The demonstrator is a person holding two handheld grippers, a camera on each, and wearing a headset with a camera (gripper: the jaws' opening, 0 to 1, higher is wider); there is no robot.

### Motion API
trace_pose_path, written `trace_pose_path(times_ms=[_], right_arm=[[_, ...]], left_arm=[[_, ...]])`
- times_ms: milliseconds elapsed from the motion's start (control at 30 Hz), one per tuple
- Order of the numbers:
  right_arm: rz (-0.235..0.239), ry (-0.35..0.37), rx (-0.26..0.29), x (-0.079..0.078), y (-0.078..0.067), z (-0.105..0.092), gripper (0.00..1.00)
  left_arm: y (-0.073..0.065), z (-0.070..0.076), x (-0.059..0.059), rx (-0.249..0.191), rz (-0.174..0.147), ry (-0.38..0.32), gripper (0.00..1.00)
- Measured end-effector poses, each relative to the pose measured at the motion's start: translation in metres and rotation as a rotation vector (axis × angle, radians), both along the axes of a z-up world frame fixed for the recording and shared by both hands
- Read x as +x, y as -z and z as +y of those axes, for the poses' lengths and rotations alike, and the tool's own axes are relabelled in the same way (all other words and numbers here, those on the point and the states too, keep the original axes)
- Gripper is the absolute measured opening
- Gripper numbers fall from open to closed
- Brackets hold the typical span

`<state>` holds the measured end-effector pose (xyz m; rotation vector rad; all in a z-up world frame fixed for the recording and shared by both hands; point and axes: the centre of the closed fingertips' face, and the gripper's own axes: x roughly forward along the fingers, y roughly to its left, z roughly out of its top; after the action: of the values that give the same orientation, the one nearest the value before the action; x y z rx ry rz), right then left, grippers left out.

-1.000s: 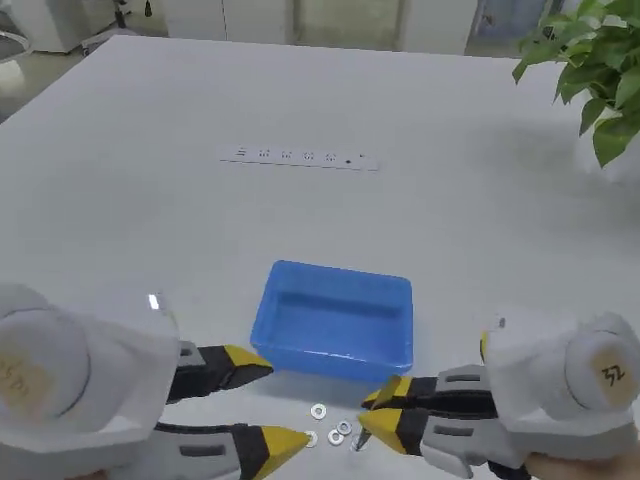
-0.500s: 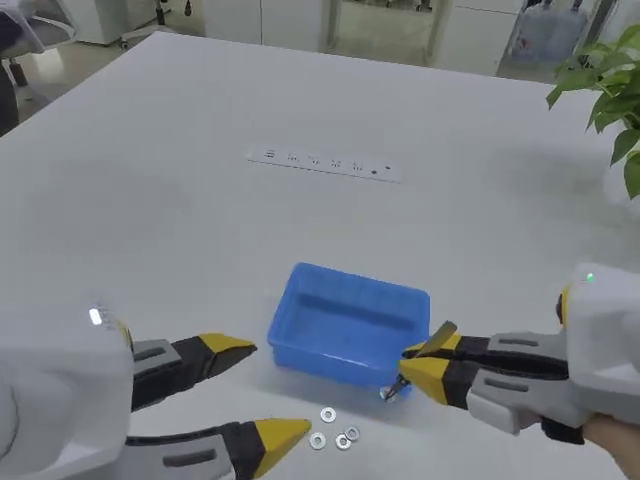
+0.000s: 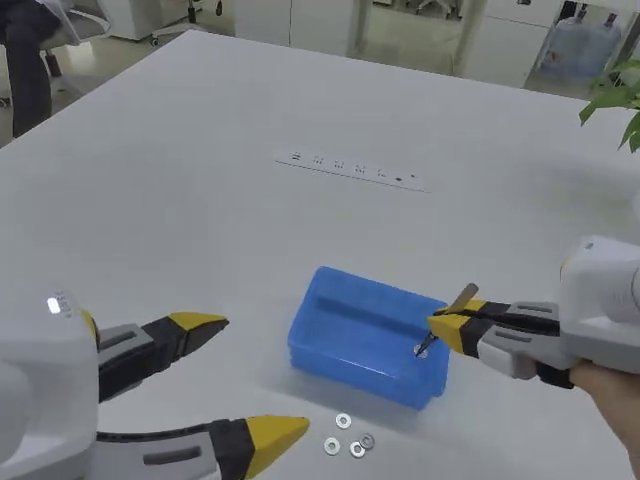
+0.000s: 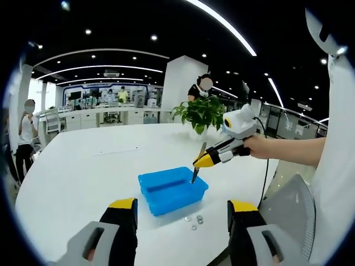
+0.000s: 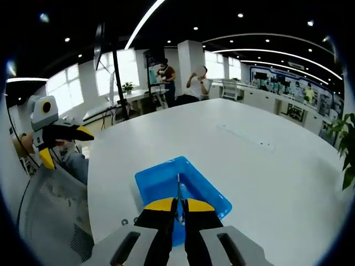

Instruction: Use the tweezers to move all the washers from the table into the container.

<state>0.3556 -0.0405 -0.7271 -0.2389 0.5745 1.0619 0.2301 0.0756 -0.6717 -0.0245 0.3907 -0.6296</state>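
A blue container (image 3: 352, 330) sits on the white table (image 3: 200, 220); it appears in the left gripper view as the blue container (image 4: 172, 190) and in the right gripper view as the blue container (image 5: 166, 183). Several washers (image 3: 348, 440) lie on the table just in front of it. My right gripper (image 3: 440, 329) is shut on the tweezers (image 3: 428, 340). Their tip hangs over the container's right part with a small grey bit, seemingly a washer, at its end. My left gripper (image 3: 255, 378) is open, low and left of the washers, holding nothing.
A flush power strip (image 3: 350, 168) lies farther back on the table. Plant leaves (image 3: 620, 100) reach in at the far right. People stand in the background of the gripper views. A grey mesh chair (image 5: 50, 221) is beside the table's near edge.
My right gripper has lifted the tweezers from the washers in front of the container to above the container's right part. The head camera has shifted; the left gripper stays open.
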Motion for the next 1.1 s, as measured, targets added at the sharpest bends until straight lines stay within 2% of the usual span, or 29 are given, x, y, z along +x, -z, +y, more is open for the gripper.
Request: trace_pose_path(times_ms=[233, 467, 633, 867, 1100], right_arm=[[0.017, -0.019, -0.051, 0.008, 0.019, 0.006, 0.02], [0.022, -0.026, -0.078, 0.010, 0.030, 0.007, 0.02], [0.037, -0.014, -0.081, 0.011, 0.038, 0.004, 0.02], [0.028, 0.007, -0.052, 0.010, 0.034, 0.003, 0.03], [0.012, 0.024, -0.001, 0.005, 0.015, 0.002, 0.03]], left_arm=[[-0.003, 0.014, 0.003, -0.026, -0.007, -0.065, 0.75], [-0.003, 0.026, 0.003, -0.034, -0.005, -0.116, 0.86], [-0.011, 0.037, 0.004, -0.085, -0.018, -0.175, 0.95], [-0.014, 0.041, 0.004, -0.097, -0.023, -0.196, 0.99], [-0.015, 0.038, 0.004, -0.113, -0.025, -0.190, 0.99]])
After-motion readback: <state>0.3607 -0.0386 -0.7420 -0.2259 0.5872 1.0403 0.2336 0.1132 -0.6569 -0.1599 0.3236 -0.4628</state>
